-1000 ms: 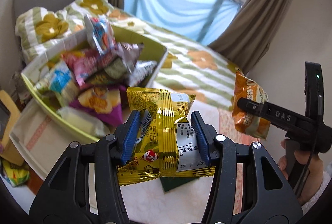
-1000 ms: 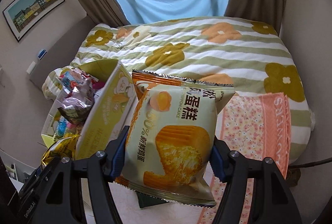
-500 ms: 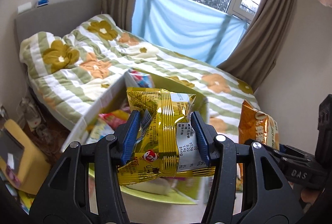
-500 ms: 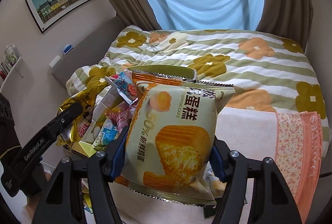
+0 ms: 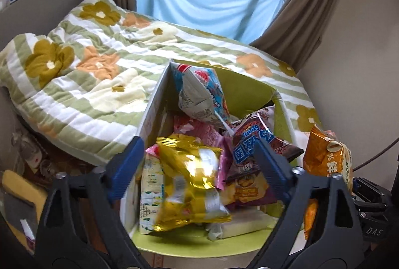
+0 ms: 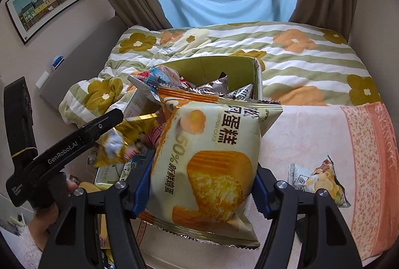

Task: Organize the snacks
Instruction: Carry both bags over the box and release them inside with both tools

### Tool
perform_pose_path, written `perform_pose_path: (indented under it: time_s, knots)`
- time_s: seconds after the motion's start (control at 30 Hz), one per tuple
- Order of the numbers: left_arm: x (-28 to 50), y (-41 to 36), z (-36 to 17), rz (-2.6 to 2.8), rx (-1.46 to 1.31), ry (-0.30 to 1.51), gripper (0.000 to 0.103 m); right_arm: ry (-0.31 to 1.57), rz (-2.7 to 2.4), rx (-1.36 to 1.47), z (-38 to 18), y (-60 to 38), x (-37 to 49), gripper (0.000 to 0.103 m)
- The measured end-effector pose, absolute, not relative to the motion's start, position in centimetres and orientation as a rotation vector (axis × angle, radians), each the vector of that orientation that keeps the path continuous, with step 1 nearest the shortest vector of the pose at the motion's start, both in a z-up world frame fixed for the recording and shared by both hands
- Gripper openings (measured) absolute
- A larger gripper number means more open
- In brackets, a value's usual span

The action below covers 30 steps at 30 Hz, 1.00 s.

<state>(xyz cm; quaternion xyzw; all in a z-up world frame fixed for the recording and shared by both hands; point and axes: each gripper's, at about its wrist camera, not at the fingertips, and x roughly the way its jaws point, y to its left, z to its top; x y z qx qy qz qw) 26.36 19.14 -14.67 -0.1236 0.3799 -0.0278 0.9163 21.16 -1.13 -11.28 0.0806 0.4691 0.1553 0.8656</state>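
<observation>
With the left claw (image 5: 197,157) opening, the crinkly gold foil snack bag (image 5: 190,181) drops onto the heaped green cardboard box (image 5: 249,94) at the bed's edge and may slide off, while the right claw (image 6: 202,181) pinches the pale cake packet (image 6: 209,159).

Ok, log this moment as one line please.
left gripper: opening, gold packet dropping free over snack box | right gripper: shut on cake packet | spare packet on bed

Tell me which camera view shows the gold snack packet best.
The left wrist view: the gold snack packet sits centred, loose between the left gripper's opening jaws, over the snack box. The right wrist view shows only part, blurred, behind the cake packet.
</observation>
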Motion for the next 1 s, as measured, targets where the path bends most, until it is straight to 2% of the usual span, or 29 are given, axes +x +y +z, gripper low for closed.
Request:
perform_pose_path:
  time_s: [0.67,0.7,0.8,0.83,1.0]
  knots:
    - [22.3,20.1,-13.2,-0.033,-0.160,0.769,0.101,0.963,0.284,0.168,-13.4,1.2,20.8,0.065]
    - [22.2,20.2,-13.2,-0.034,-0.167,0.768,0.101,0.962,0.285,0.166,-13.5,1.4,21.0,0.067]
    - [22.1,20.2,-13.2,-0.028,-0.169,0.778,0.101,0.926,0.283,0.143,-13.3,1.8,21.1,0.096]
    - [22.0,20.3,-13.3,-0.024,-0.165,0.782,0.101,0.910,0.286,0.136,-13.1,1.8,21.0,0.099]
    - [21.4,20.4,-13.6,-0.014,-0.164,0.798,0.101,0.888,0.295,0.121,-12.6,1.1,20.1,0.099]
